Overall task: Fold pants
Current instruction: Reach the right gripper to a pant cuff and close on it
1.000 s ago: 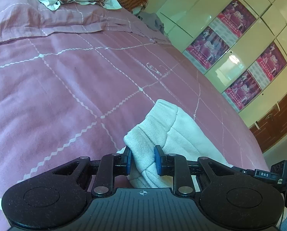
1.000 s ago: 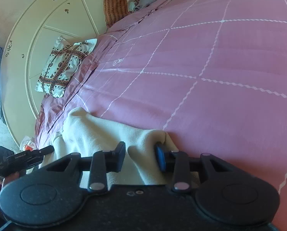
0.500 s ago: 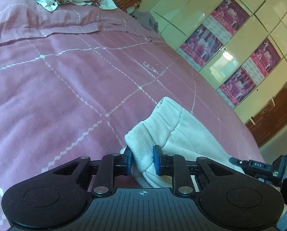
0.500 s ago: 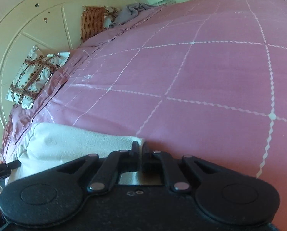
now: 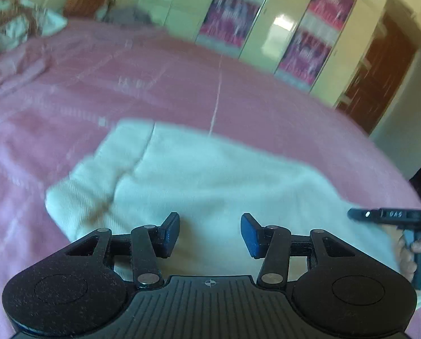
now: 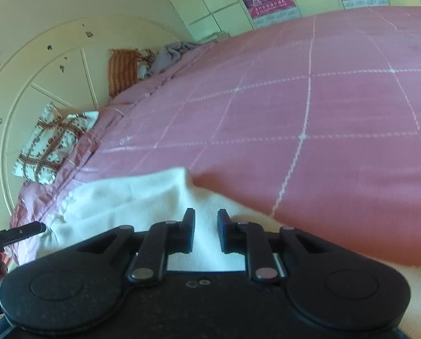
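Observation:
White pants (image 5: 210, 175) lie folded on the pink bedspread (image 5: 267, 113). In the left wrist view my left gripper (image 5: 210, 220) hovers just over them; its jaws are opening, and the blue pads (image 5: 171, 231) stand apart without pressing the cloth. At the pants' right edge my right gripper (image 5: 351, 213) shows with a hand (image 5: 408, 254) behind it. In the right wrist view the right gripper (image 6: 206, 217) is shut on a raised ridge of the pants (image 6: 131, 197), cloth filling the narrow gap. The left gripper (image 6: 38, 227) pokes in at the far left.
A patterned pillow (image 6: 52, 144), an orange cushion (image 6: 123, 70) and grey clothes (image 6: 171, 53) lie by the round headboard (image 6: 41, 70). Wardrobe doors with pink posters (image 5: 317, 36) and a brown door (image 5: 379, 65) stand beyond the bed. Bare bedspread (image 6: 323, 113) stretches past the pants.
The left jaws have let go of the pants' bunched edge and drawn back, and its view has rolled. The right jaws closed on a fold of cloth and moved with it.

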A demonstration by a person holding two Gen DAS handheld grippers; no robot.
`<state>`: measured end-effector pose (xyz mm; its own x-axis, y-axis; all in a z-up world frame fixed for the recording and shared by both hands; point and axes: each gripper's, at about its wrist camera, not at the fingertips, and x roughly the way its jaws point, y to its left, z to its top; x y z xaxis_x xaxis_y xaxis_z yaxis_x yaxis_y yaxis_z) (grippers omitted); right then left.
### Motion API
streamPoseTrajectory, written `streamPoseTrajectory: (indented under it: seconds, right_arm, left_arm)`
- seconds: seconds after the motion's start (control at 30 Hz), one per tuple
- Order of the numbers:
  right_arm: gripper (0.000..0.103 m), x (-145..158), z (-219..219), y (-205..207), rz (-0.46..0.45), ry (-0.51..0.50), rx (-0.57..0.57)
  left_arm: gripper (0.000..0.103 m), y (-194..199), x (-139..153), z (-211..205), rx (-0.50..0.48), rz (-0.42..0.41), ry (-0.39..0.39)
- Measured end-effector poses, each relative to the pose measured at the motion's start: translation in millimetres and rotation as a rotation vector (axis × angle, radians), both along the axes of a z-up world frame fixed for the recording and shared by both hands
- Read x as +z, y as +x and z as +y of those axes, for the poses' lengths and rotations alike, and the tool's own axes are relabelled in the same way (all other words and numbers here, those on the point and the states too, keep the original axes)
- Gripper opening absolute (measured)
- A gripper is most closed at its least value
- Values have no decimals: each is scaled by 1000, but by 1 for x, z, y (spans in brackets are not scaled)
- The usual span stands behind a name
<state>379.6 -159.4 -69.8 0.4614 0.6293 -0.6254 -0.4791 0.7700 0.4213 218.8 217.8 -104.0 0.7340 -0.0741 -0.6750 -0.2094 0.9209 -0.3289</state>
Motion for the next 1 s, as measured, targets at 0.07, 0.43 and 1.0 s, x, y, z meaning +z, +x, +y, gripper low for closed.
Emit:
streamPoseTrajectory:
  seconds: [0.07, 0.43, 1.0]
  right_arm:
    - [2, -17, -2, 4, 42, -88, -75]
    - [36, 49, -200, -83, -114, 65, -556]
    - [37, 0, -375, -224, 4, 270, -1083]
  left_arm:
    - [48, -9, -3, -3, 9, -6, 4]
    - [48, -43, -4, 13, 33, -70, -80]
    - [48, -39, -8, 14, 37, -75, -96]
